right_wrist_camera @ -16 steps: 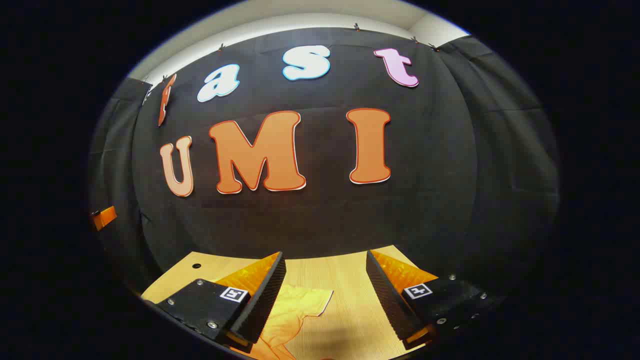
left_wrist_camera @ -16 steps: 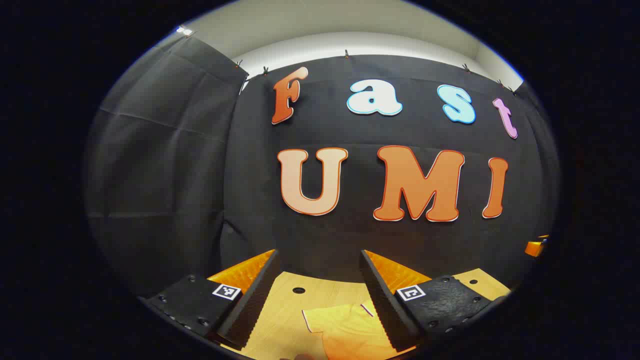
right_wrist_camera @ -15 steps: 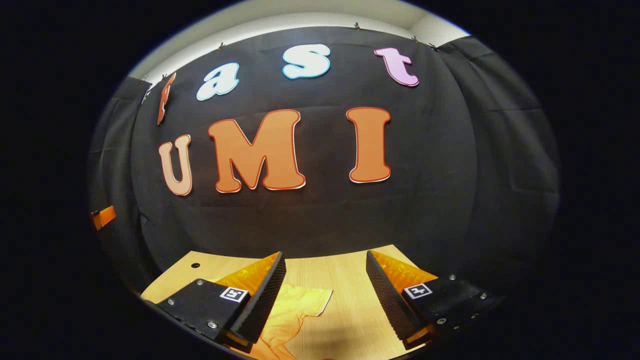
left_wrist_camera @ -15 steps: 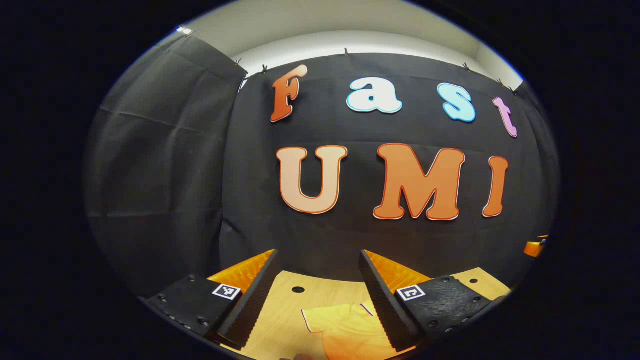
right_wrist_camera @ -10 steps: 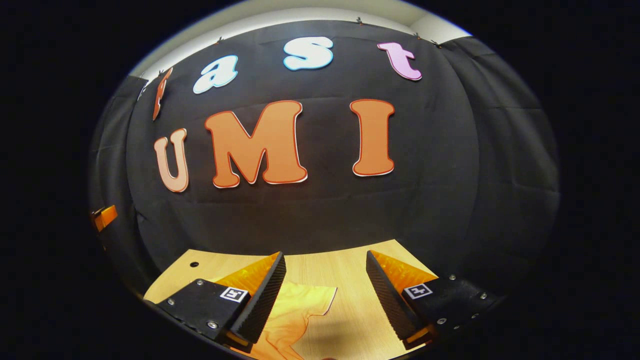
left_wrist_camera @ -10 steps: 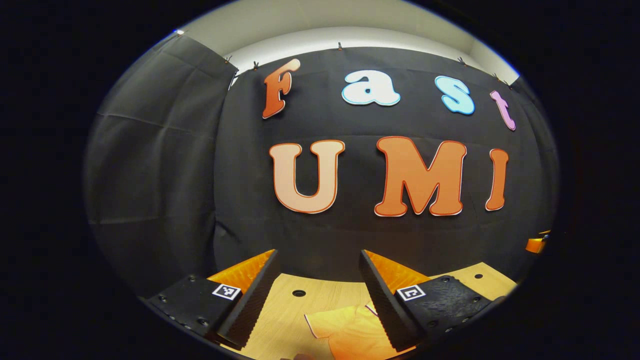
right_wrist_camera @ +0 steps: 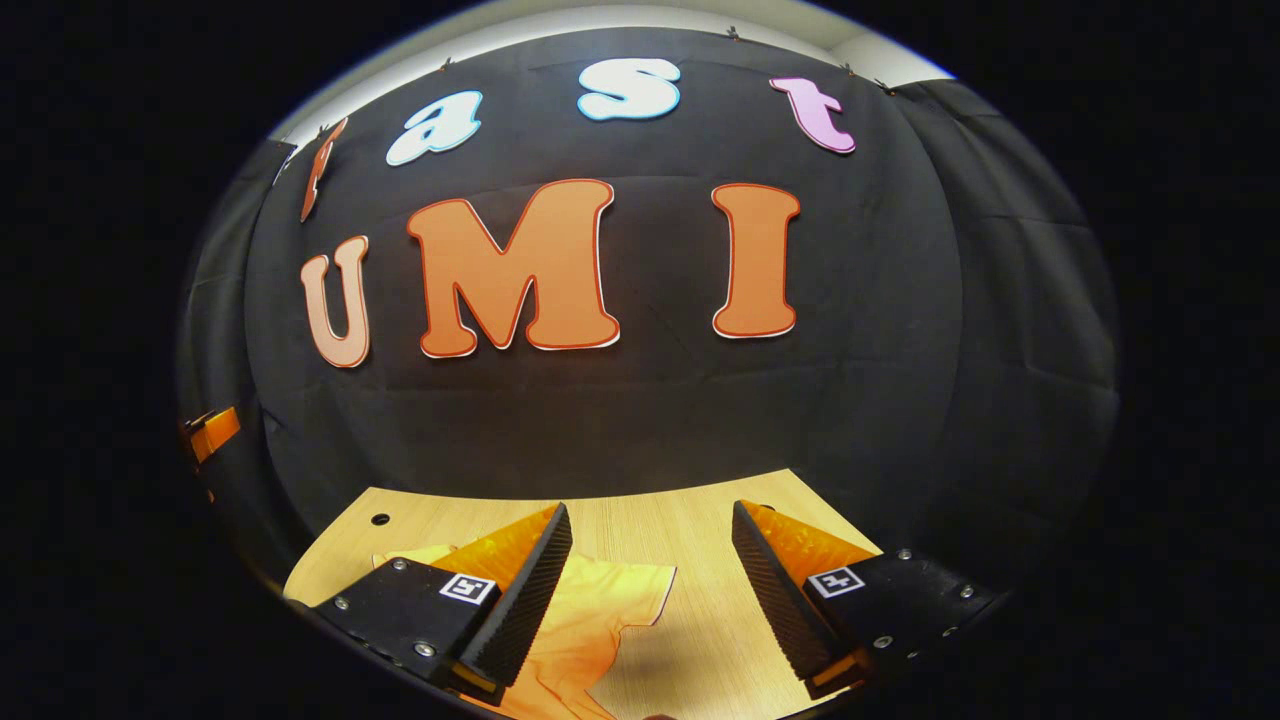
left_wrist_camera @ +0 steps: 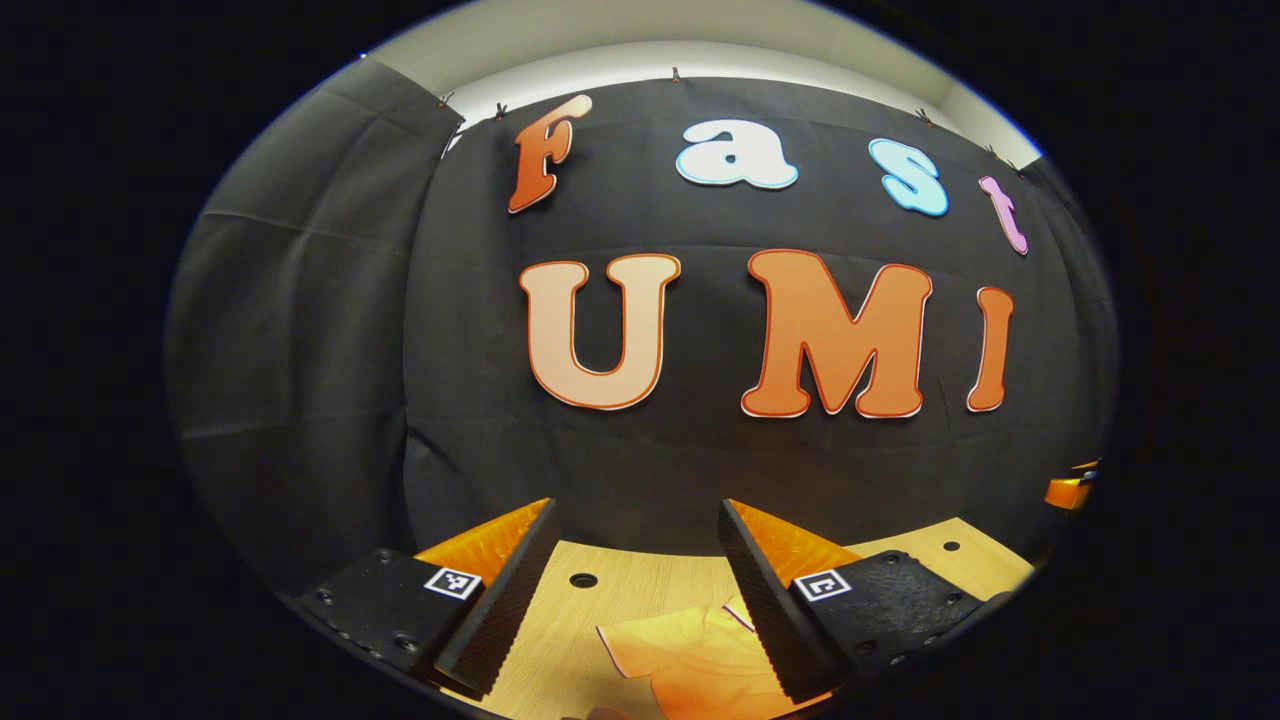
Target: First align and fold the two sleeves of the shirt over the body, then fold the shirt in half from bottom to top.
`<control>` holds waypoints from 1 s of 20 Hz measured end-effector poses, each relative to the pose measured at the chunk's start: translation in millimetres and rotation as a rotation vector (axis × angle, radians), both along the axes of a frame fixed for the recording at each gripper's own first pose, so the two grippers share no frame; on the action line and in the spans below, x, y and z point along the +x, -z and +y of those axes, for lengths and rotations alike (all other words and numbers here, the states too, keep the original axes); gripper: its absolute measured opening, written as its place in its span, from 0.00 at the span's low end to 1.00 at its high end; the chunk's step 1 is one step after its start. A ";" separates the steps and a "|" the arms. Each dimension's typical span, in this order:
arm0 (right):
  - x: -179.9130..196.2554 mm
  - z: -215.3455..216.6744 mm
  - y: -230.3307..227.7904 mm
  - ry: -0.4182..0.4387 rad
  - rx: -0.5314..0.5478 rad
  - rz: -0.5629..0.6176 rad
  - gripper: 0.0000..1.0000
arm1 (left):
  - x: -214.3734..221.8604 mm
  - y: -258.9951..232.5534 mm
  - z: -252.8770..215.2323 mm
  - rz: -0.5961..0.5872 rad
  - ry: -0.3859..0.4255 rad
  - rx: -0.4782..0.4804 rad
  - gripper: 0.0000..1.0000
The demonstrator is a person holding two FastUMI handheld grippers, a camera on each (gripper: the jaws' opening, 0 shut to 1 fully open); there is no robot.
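A: Start with the shirt (left_wrist_camera: 690, 655). Where is it?

B: Flat on the wooden counter (right_wrist_camera: 690, 540), spread out. In the left gripper view one short sleeve (left_wrist_camera: 630, 640) sticks out between the two fingers; in the right gripper view the other sleeve (right_wrist_camera: 640, 585) lies just right of the near finger. Neither sleeve is folded over the body yet.

A: What has changed in the last second?

B: Both views have tipped down a little. More of the counter shows in front of the shirt than before, and the shirt sits higher and fuller in each view. I read that as both hands starting their approach towards the sleeves, so the first fold is only being set up.

A: And the left claw (left_wrist_camera: 630, 590)?

B: Fingers wide apart, nothing between them except the sight of the shirt lying beyond. It hangs above the shirt, clear of the cloth.

A: The right claw (right_wrist_camera: 650, 580)?

B: The same: spread wide, empty, held over the shirt's other side. One finger overlaps the shirt's body in the picture, but I judge it to be above the cloth, not pressing on it.

A: Anything else near the shirt?

B: A small round hole (left_wrist_camera: 583, 580) in the counter beyond the left sleeve, and the booth's black cloth wall (right_wrist_camera: 640, 430) behind the counter's far edge.
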State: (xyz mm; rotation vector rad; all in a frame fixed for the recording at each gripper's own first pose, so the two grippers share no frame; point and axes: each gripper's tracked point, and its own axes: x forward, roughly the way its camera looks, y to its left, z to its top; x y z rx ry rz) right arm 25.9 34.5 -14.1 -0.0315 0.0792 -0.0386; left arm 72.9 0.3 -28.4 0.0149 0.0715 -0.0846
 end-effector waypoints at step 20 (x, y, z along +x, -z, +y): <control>46.9 -16.2 40.4 0.038 0.005 0.198 0.98 | 0.1 16.1 -4.7 0.019 0.024 0.052 0.97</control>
